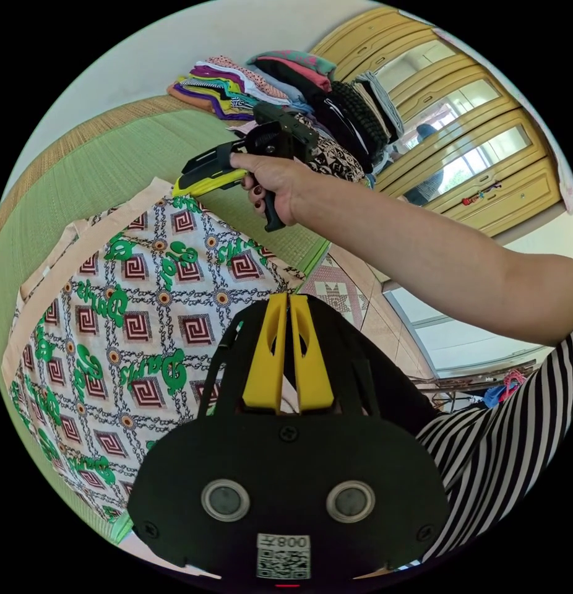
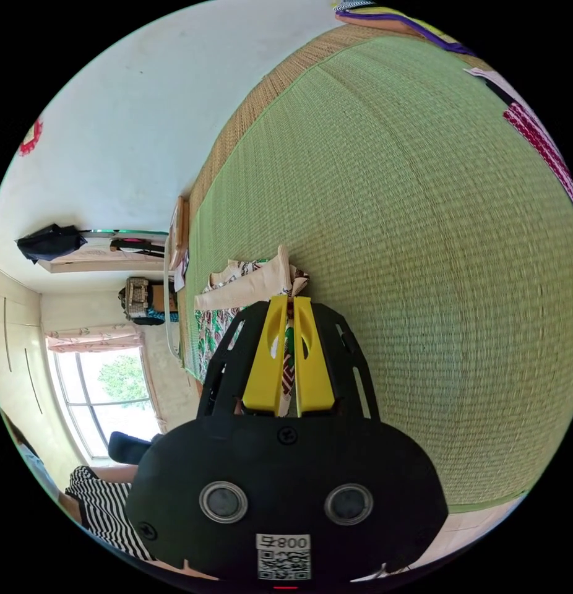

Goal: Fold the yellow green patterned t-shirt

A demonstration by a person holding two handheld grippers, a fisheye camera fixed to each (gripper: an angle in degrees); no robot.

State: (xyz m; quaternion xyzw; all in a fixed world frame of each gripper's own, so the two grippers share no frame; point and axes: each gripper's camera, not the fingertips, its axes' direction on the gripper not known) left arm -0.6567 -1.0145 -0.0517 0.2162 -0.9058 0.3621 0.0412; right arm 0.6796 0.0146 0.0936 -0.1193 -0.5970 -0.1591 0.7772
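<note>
The yellow-green patterned cotton t-shirt (image 1: 119, 322) lies spread on the green woven straw mat (image 2: 410, 247), near its edge. Left claw (image 1: 289, 298): clenched, jaws together. Right claw (image 2: 286, 301): grasping the t-shirt's hem.

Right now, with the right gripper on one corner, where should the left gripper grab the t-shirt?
Probably the corner nearest the left gripper, by the mat's edge, on the same end as the one the right gripper pinches. Come in from the person's side with the jaws low: the t-shirt lies flat, so only its edge offers a bite.
</note>
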